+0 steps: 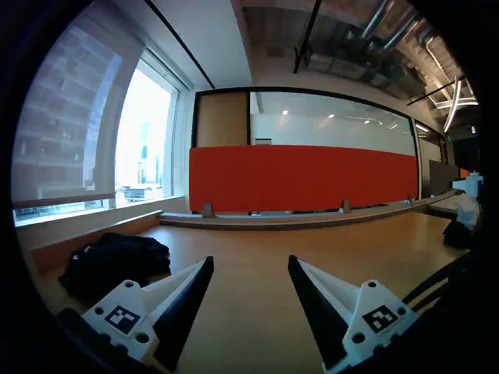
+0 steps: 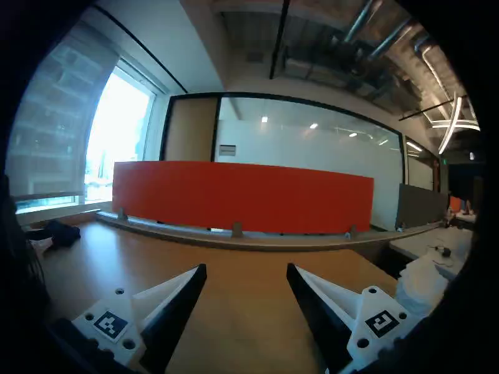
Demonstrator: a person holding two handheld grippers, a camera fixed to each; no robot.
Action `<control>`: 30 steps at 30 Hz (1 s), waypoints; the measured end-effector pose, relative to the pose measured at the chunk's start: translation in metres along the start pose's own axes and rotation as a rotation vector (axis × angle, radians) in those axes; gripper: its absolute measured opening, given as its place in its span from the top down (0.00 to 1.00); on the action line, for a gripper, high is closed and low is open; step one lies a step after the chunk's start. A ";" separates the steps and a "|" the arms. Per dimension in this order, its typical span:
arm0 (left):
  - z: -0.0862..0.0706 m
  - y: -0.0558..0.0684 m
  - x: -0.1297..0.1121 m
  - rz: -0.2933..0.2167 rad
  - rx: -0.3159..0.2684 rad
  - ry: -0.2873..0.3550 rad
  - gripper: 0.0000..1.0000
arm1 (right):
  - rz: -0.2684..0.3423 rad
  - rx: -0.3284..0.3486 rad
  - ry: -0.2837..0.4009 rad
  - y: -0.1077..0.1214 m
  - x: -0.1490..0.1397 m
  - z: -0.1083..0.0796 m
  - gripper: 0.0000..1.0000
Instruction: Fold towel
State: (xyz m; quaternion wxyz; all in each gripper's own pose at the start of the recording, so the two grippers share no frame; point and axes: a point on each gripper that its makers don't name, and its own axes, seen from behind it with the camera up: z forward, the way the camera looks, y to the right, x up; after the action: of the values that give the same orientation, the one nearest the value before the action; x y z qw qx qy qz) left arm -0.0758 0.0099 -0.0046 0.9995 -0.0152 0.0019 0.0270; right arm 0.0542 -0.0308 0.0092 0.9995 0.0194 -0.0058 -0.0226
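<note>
A crumpled dark cloth (image 1: 115,262) lies on the wooden table (image 1: 262,299) at the left, close to the window side; in the right gripper view the same dark cloth (image 2: 59,235) sits far off at the left. My left gripper (image 1: 250,259) is open above bare wood, to the right of the cloth, with nothing between its fingers. My right gripper (image 2: 246,267) is also open over bare wood and holds nothing. A stack of white folded fabric (image 2: 424,283) rests at the right edge of the right gripper view.
An orange divider panel (image 1: 299,177) runs along the table's far edge. A window ledge (image 1: 93,221) borders the left side. White and dark items (image 1: 465,218) sit at the far right. A neighbouring desk (image 2: 436,243) stands beyond the table's right end.
</note>
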 end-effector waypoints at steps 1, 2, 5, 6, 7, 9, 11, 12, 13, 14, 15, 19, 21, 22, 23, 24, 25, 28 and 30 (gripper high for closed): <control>0.000 0.000 0.000 0.000 0.000 0.000 0.12 | 0.002 -0.006 0.005 0.003 -0.002 -0.001 0.00; 0.000 0.000 0.000 0.000 0.000 0.000 0.12 | 0.004 -0.013 0.009 0.005 -0.004 -0.002 0.00; 0.000 0.000 0.000 0.000 0.000 0.000 0.12 | 0.013 -0.028 0.014 0.013 -0.013 -0.004 0.00; 0.000 0.000 0.000 0.000 0.000 0.000 0.12 | 0.018 -0.033 0.014 0.016 -0.017 -0.004 0.00; 0.000 0.000 0.000 0.000 0.000 0.000 0.12 | 0.023 -0.038 0.013 0.018 -0.019 -0.005 0.00; 0.000 0.000 0.000 0.000 0.000 0.000 0.12 | 0.035 -0.048 0.010 0.023 -0.025 -0.005 0.00; 0.000 0.001 0.000 0.000 0.000 0.000 0.12 | 0.044 -0.057 0.015 0.026 -0.027 -0.005 0.01; 0.000 0.001 0.000 0.000 0.000 0.000 0.12 | 0.048 -0.060 0.018 0.028 -0.029 -0.005 0.00; 0.000 0.001 0.000 0.000 0.000 0.000 0.12 | 0.050 -0.058 0.021 0.029 -0.029 -0.005 0.00; 0.000 0.001 0.000 0.000 0.000 0.000 0.12 | 0.053 -0.056 0.024 0.029 -0.030 -0.005 0.00; 0.000 0.001 0.000 0.000 0.000 0.000 0.12 | 0.054 -0.053 0.028 0.029 -0.032 -0.006 0.01; 0.000 0.001 0.000 0.000 0.000 0.000 0.12 | 0.054 -0.033 0.029 0.027 -0.042 -0.006 0.00; 0.000 0.001 0.000 0.000 0.000 0.000 0.12 | 0.053 -0.025 0.027 0.026 -0.048 -0.006 0.00; 0.000 0.001 0.000 0.000 0.000 0.000 0.12 | 0.054 -0.024 0.026 0.026 -0.050 -0.006 0.01; 0.000 0.001 0.000 0.000 0.000 0.000 0.12 | 0.054 -0.022 0.025 0.026 -0.052 -0.006 0.01; 0.000 0.001 0.000 0.000 0.000 0.000 0.12 | 0.054 -0.020 0.024 0.026 -0.054 -0.006 0.01; 0.000 0.001 0.000 0.000 0.000 0.000 0.12 | 0.057 -0.021 0.023 0.026 -0.056 -0.006 0.00; 0.000 0.001 0.000 0.000 0.000 0.000 0.12 | 0.063 -0.022 0.020 0.027 -0.062 -0.005 0.01; 0.000 0.001 0.000 0.000 0.000 0.000 0.12 | 0.067 -0.023 0.018 0.028 -0.065 -0.005 0.01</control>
State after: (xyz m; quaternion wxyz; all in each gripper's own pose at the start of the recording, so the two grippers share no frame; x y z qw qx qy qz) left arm -0.0758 0.0109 -0.0043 0.9995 -0.0152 0.0021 0.0271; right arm -0.0095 0.0003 0.0043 0.9999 0.0081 0.0027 0.0109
